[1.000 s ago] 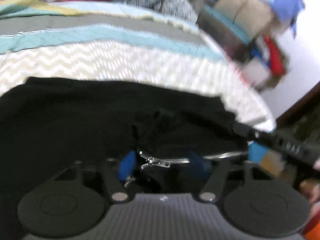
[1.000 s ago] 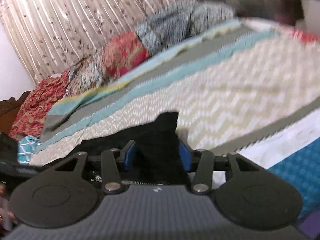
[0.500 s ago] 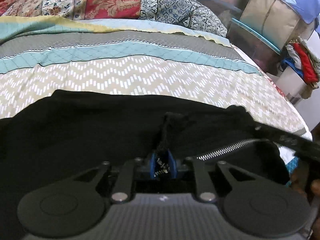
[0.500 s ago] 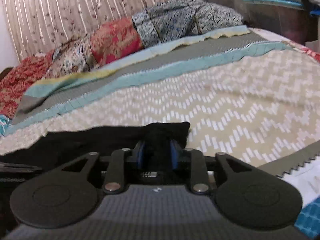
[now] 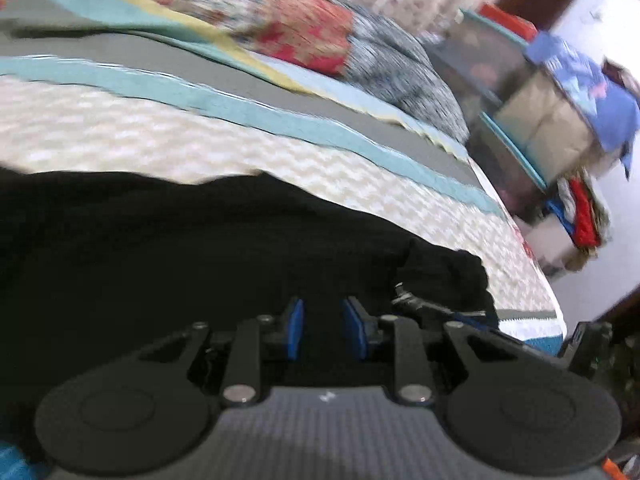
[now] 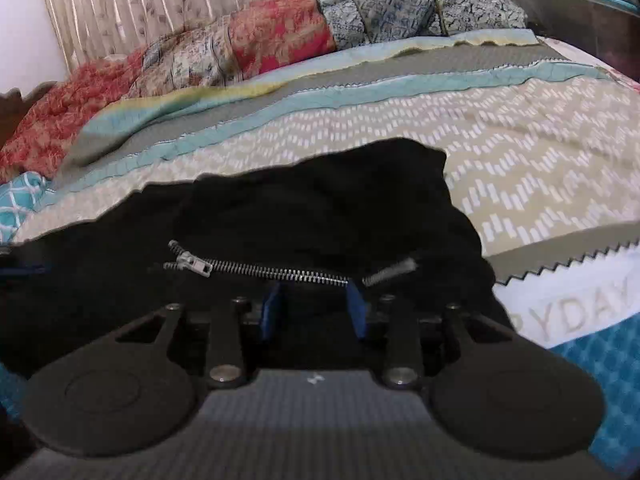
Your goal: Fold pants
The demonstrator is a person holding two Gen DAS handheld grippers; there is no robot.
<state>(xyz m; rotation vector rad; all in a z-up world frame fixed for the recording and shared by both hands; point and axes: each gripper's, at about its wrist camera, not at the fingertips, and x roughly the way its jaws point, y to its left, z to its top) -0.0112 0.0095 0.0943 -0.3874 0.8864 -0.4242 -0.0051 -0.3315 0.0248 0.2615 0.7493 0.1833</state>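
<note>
Pants (image 6: 320,208) mid-fold at bed (image 6: 520,152) near edge; left tongs (image 5: 325,332) opening, nothing clearly betw; right tongs (image 6: 315,312) straddle cloth, can't tell if gripping; next we prob. regrip.

black fabric pants (image 6: 320,216) with silver metal zipper (image 6: 256,270). quilted bedspread (image 6: 520,152): beige with white zigzag dashes, teal and grey bands. patchwork blanket (image 6: 256,44): red floral, blue-grey paisley. curtain (image 6: 132,4): beige stripes, leaf print. gripper pads (image 5: 294,330): blue.

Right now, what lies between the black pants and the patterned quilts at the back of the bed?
In the right wrist view, only bedspread: chevron print, then teal and grey bands, between black pants and quilts.
</note>
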